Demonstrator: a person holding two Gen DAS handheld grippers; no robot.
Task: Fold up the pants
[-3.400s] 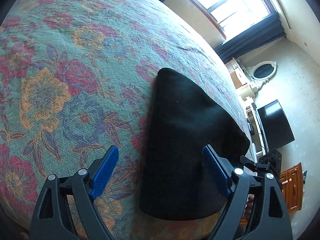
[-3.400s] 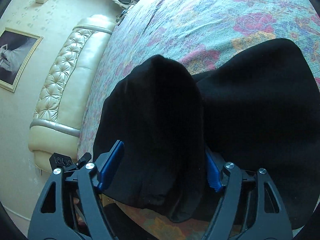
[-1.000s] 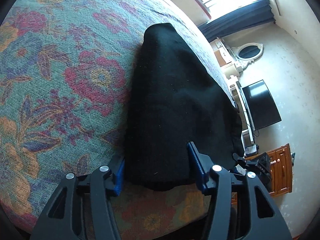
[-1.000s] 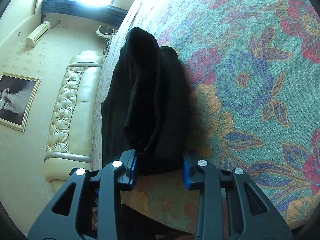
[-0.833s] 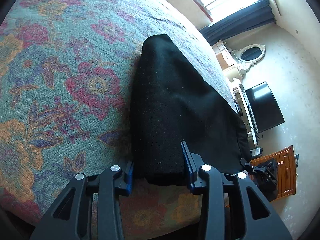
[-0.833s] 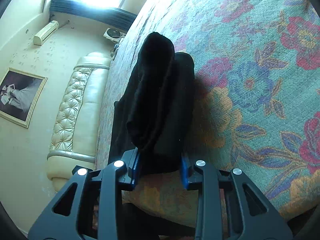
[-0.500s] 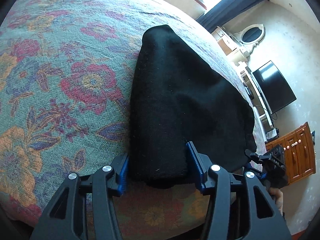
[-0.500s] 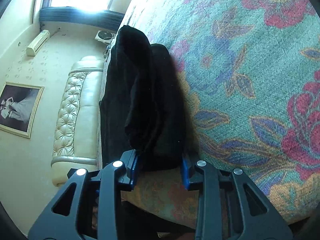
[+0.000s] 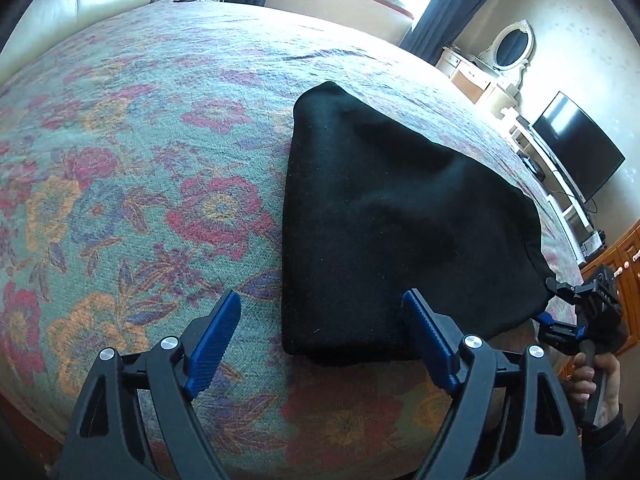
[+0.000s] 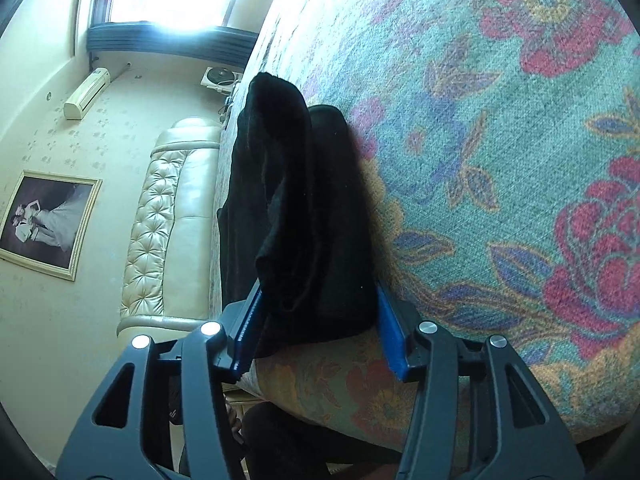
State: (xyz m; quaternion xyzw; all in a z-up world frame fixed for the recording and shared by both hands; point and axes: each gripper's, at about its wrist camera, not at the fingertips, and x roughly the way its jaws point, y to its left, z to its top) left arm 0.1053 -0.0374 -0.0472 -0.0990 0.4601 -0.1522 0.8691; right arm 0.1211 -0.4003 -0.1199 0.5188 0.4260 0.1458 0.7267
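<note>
The black pants (image 9: 384, 216) lie folded in a thick stack on the floral bedspread (image 9: 160, 168), near the bed's front edge. My left gripper (image 9: 324, 340) is open, its blue pads wide apart at the stack's near left corner, not gripping it. In the right wrist view the pants (image 10: 304, 216) stand as a bunched stack along the bed's edge. My right gripper (image 10: 316, 336) has its pads on both sides of the stack's near end, clamped on the cloth. It also shows in the left wrist view (image 9: 576, 312) at the stack's right corner.
The bedspread (image 10: 500, 160) spreads wide around the pants. A cream tufted headboard (image 10: 160, 216) stands at one side. A TV (image 9: 576, 144), a vanity mirror (image 9: 508, 44) and wooden drawers (image 9: 620, 256) stand beyond the bed's right edge. A window with dark curtains is behind.
My left gripper has opened and let go of the pants' near corner, pulling back a little. My right gripper stays clamped on the stack.
</note>
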